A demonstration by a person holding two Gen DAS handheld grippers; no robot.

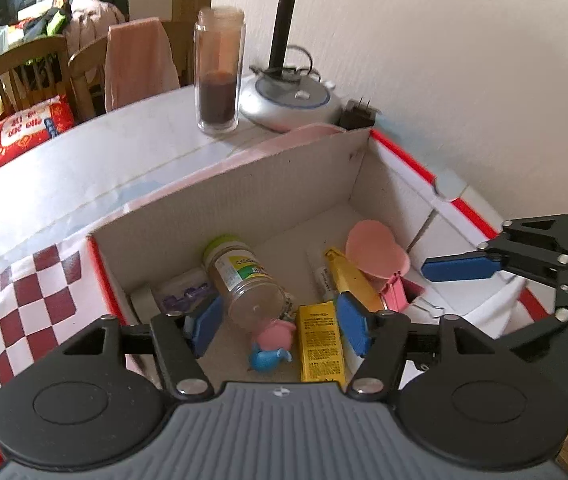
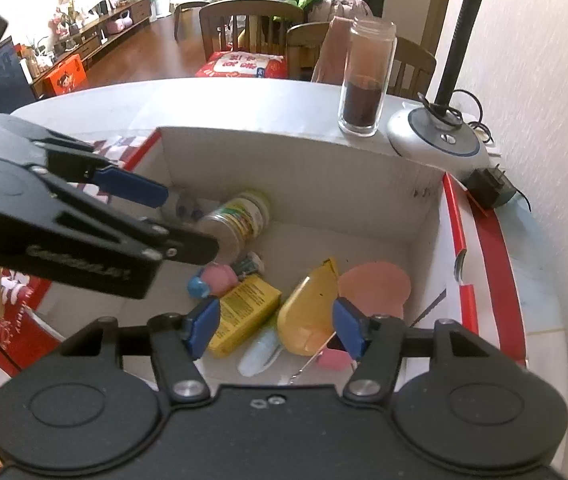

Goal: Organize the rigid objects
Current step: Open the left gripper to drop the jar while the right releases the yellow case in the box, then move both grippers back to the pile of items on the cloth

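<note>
Your box (image 1: 244,188) is sitting at the worktop's wall edge, holding a jar (image 1: 246,280), yellow carton (image 1: 319,344), tube (image 2: 307,312) and pink disc (image 1: 375,254). Both your grippers (image 1: 280,320) (image 2: 272,330) are hovering over it, jaws apart, empty.

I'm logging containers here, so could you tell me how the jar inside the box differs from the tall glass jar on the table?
The jar in the box lies on its side, labelled, with a green lid. The tall glass jar stands upright outside the cardboard box, unlabelled, open-topped, partly filled with something dark. Both are clear-walled.
</note>
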